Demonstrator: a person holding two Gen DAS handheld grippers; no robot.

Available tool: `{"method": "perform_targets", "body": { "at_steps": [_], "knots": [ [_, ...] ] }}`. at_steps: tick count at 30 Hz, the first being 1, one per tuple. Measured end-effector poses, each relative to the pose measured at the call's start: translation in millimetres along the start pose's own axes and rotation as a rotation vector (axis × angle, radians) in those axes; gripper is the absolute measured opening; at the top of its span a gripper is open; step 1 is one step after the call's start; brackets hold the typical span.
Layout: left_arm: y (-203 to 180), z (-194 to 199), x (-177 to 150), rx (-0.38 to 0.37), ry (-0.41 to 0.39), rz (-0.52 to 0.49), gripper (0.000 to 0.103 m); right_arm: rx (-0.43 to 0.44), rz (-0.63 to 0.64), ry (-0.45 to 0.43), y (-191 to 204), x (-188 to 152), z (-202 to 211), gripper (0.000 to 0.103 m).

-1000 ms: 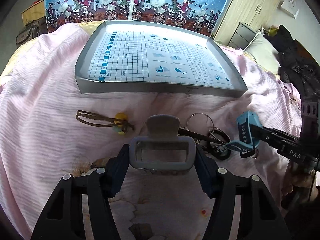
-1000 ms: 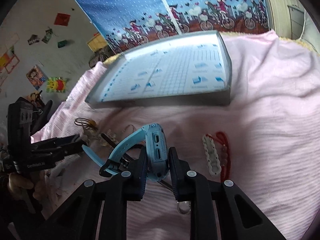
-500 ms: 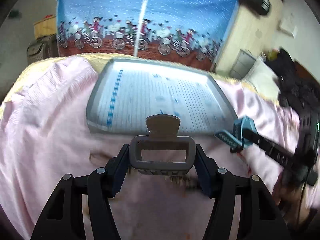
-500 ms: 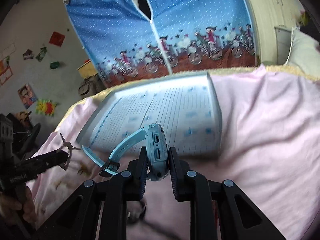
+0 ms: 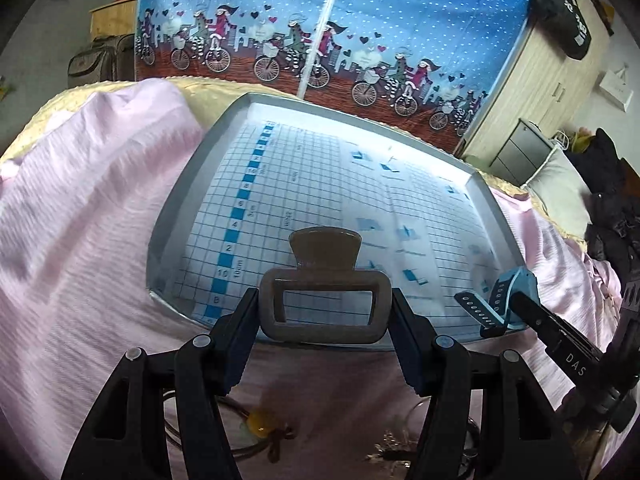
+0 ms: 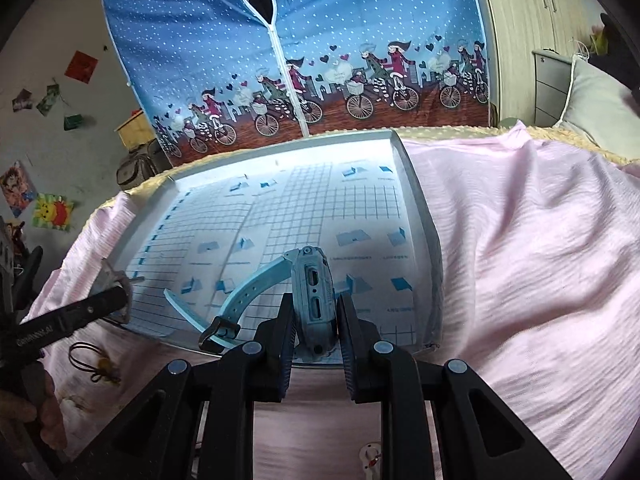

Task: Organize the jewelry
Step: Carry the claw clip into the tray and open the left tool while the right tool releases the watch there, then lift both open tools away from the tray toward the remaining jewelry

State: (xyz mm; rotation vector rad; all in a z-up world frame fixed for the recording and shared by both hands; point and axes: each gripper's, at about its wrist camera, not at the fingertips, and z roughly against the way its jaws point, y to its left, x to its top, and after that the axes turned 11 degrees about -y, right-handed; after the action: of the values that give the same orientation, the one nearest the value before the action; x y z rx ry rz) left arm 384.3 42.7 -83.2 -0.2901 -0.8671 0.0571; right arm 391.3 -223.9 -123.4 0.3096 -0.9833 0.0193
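Observation:
My left gripper [image 5: 324, 312] is shut on a taupe hair claw clip [image 5: 324, 300], held above the near edge of the grey tray [image 5: 168, 216] with its gridded paper lining. My right gripper [image 6: 314, 316] is shut on a light blue watch [image 6: 312, 296], its strap [image 6: 248, 296] hanging to the left over the tray's [image 6: 420, 208] near right part. In the left wrist view the watch [image 5: 504, 296] and right gripper show at the right. In the right wrist view the clip [image 6: 116, 284] sits at the left gripper's tip, far left.
A brown cord with a yellow bead [image 5: 256, 428] and metal rings [image 5: 400, 440] lie on the pink sheet [image 5: 80, 240] below the left gripper. The cord [image 6: 94, 364] also shows in the right wrist view. A blue bicycle-print wardrobe [image 5: 320, 20] stands behind the bed; dark clothes [image 5: 616, 208] are piled at right.
Both grippers have risen from the sheet and moved forward with their items, from beside the loose jewelry to above the tray's near edge. The beaded bracelets have left the right wrist view.

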Motion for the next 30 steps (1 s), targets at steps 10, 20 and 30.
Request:
{"method": "perform_targets", "body": {
  "at_steps": [10, 20, 30],
  "knots": [
    [-2.5, 8.2, -3.8, 0.036, -0.009, 0.000, 0.070, 0.019, 0.020, -0.034, 5.6, 5.4, 11.7, 0.046],
    [-8.6, 54.6, -7.4, 0.048, -0.134, 0.027, 0.101, 0.004, 0.100, -0.184, 11.7, 15.4, 80.7, 0.101],
    [-57.9, 163.5, -19.0, -0.041, -0.327, -0.186, 0.102, 0.049, 0.221, -0.383, 35.0, 7.6, 183.0, 0.103]
  ]
}}
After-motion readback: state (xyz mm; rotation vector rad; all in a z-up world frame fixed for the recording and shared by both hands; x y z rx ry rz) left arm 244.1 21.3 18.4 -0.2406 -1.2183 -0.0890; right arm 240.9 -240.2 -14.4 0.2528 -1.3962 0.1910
